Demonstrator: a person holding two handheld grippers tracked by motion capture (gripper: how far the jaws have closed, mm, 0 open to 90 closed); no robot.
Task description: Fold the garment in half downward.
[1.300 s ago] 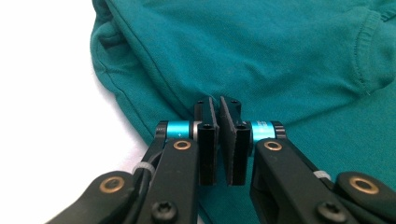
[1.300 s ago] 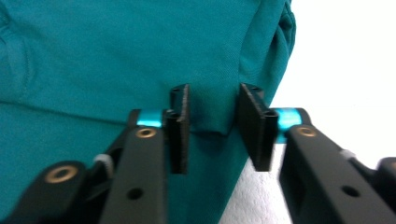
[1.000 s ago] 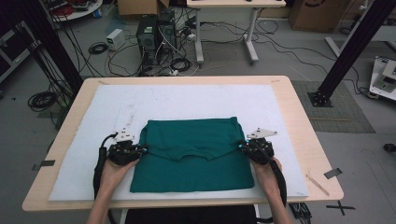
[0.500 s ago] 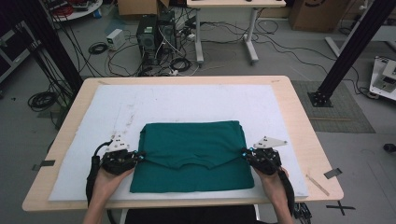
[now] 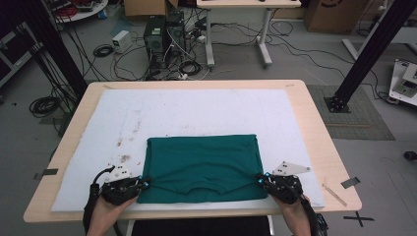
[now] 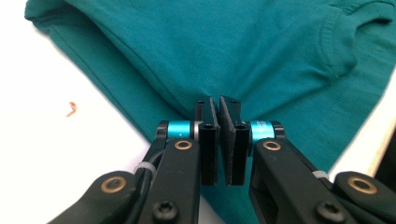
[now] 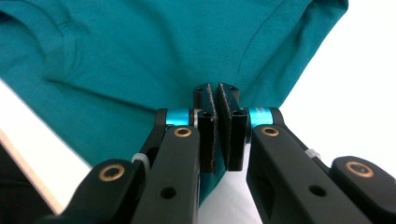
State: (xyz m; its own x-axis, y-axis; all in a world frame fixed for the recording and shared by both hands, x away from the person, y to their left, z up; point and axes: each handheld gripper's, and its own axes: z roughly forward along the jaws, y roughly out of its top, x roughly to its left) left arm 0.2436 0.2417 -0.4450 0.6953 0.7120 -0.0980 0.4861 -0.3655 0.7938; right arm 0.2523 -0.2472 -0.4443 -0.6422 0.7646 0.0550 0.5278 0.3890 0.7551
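Observation:
A teal T-shirt (image 5: 201, 164) lies flat on the white mat (image 5: 196, 105), close to the table's near edge. My left gripper (image 5: 146, 184) is shut on the shirt's left edge near the front corner. In the left gripper view the pads (image 6: 209, 116) pinch a fold of the teal cloth (image 6: 233, 46), and the ribbed collar (image 6: 338, 44) lies at the upper right. My right gripper (image 5: 259, 180) is shut on the shirt's right edge. The right gripper view has teal cloth (image 7: 140, 46) drawn between the pads (image 7: 229, 105).
The mat covers most of the wooden table (image 5: 322, 132). Brownish stains (image 5: 125, 158) mark the mat left of the shirt. A strip of tape (image 5: 350, 182) sits at the table's right front. Computers and cables (image 5: 167, 39) lie on the floor beyond the table.
Both hands have drawn back toward the table's near edge, pulling the shirt's gripped edges with them. The shirt's far edge has come nearer.

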